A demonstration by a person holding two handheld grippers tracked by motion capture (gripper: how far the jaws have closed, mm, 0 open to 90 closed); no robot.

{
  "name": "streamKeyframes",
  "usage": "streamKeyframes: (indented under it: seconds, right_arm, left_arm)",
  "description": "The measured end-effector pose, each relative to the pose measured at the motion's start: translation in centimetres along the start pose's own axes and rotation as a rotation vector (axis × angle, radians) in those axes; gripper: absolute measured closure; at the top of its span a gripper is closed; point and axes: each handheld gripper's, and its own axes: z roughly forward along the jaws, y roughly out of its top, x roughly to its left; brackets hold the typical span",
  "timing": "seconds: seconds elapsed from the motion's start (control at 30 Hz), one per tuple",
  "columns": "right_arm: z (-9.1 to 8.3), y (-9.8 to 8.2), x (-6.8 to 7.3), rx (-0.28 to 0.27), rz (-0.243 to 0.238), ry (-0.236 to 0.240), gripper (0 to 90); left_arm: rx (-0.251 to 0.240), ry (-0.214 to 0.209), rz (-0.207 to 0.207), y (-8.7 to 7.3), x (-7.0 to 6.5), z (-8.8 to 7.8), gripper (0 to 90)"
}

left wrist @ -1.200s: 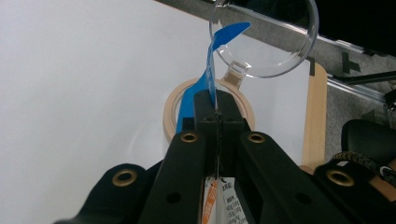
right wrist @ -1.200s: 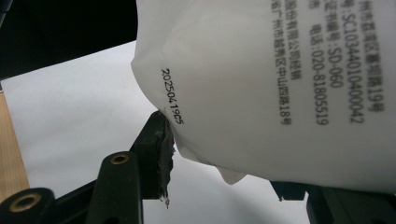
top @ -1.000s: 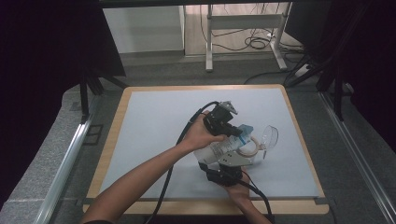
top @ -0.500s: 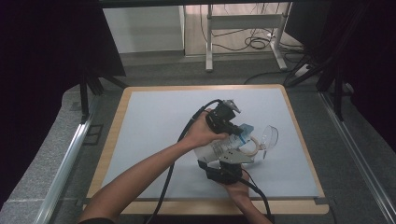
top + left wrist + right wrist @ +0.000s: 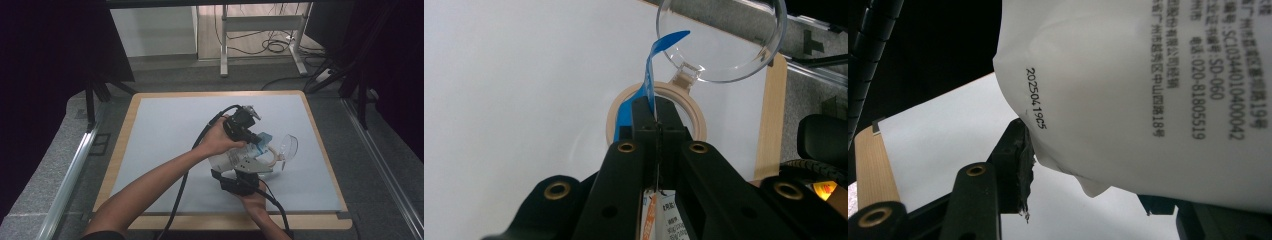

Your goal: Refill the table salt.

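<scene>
A white pouch [image 5: 1148, 100] with black printed text is held up between both grippers over the pale mat [image 5: 165, 130]. My right gripper [image 5: 1088, 175] is shut on its lower body, one pad [image 5: 1018, 160] pressing into the film. In the high view this gripper [image 5: 241, 167] sits near the front edge. My left gripper [image 5: 655, 112] is shut on the pouch's thin blue top strip [image 5: 646, 82]. From above, the left gripper [image 5: 254, 136] is just behind the pouch [image 5: 222, 161]. Directly beneath stands a jar with a beige rim [image 5: 696, 117], its clear hinged lid [image 5: 719, 40] swung open.
The mat lies on a wood-edged board [image 5: 125, 130]. The jar's clear lid [image 5: 287, 147] lies to the right of the hands. Black cables [image 5: 180, 190] trail from both grippers toward the front edge. Dark curtains and a desk frame [image 5: 260, 35] stand beyond the table.
</scene>
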Motion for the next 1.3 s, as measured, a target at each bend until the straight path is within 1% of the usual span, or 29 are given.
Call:
streamKeyframes:
  seconds: [0.23, 0.4, 0.5, 0.67, 1.03, 1.17, 1.23, 1.3]
  right_arm:
    - [-0.04, 0.12, -0.09, -0.004, 0.018, -0.001, 49.3]
    - [-0.01, 0.06, -0.08, -0.005, 0.018, -0.001, 49.7]
    - [0.03, -0.02, -0.04, 0.000, 0.023, -0.003, 49.6]
    - [0.10, -0.09, -0.07, 0.003, 0.017, -0.003, 49.6]
    - [0.21, -0.13, -0.07, 0.008, 0.021, 0.000, 49.8]
    - [0.28, 0.01, -0.02, 0.004, 0.026, 0.005, 49.8]
    - [0.29, 0.16, -0.04, -0.001, 0.028, 0.007, 49.8]
    - [0.27, 0.23, -0.06, -0.003, 0.036, 0.011, 49.8]
  left_arm:
    - [0.010, 0.000, 0.005, 0.21, -0.01, 0.12, 90.0]
    - [0.016, 0.005, 0.010, 0.20, -0.02, 0.08, 90.0]
    - [0.017, 0.004, 0.006, 0.12, -0.01, 0.06, 90.0]
    - [0.010, 0.000, 0.000, -0.05, 0.13, 0.03, 90.0]
    - [0.014, -0.002, 0.012, -0.12, 0.26, 0.09, 90.0]
    - [0.027, -0.008, 0.024, 0.08, 0.46, -0.07, 90.0]
    - [0.032, -0.011, 0.023, 0.24, 0.50, -0.09, 90.0]
    - [0.045, -0.007, 0.034, 0.43, 0.47, -0.05, 90.0]
